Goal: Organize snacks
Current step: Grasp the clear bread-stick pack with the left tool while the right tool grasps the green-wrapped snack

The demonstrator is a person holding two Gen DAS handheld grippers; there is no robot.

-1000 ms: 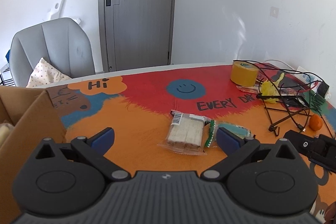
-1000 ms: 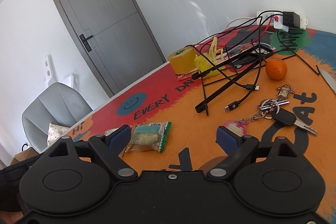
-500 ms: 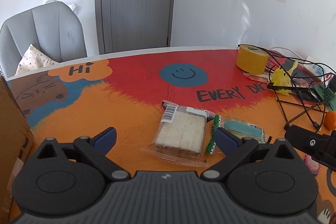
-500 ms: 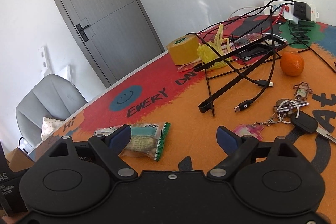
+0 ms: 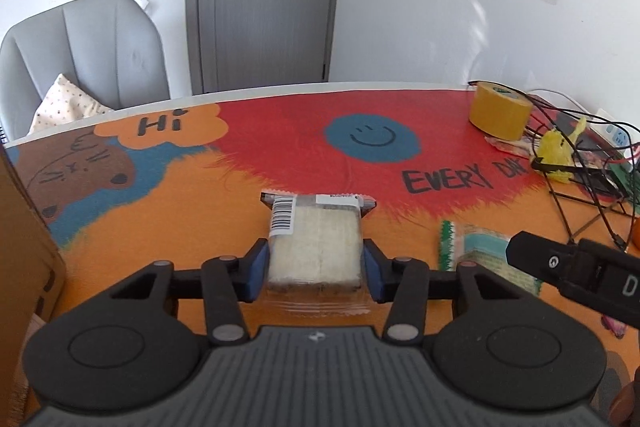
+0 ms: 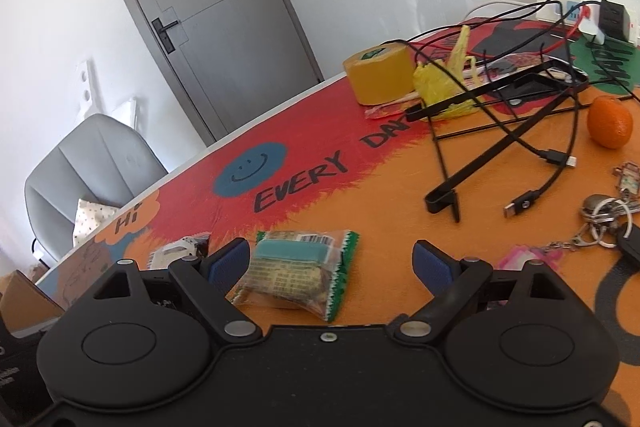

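Left wrist view: left gripper [image 5: 315, 269] jaws closing on a clear-wrapped cake [image 5: 315, 247] lying on the painted desk [image 5: 168, 227]. Only the right wrist view shows the right gripper [image 6: 332, 263] jaws wide open, with a green-edged snack packet [image 6: 296, 273] between them, plus an orange [image 6: 610, 122].

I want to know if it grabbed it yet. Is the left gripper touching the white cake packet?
Touching. The left wrist view shows both blue pads of the closing left gripper pressed against the sides of the cake packet.

The cardboard box [image 5: 24, 247] is cut off at the left edge, and the green-edged snack packet [image 5: 476, 251] is partly hidden behind the right tool [image 5: 576, 275].
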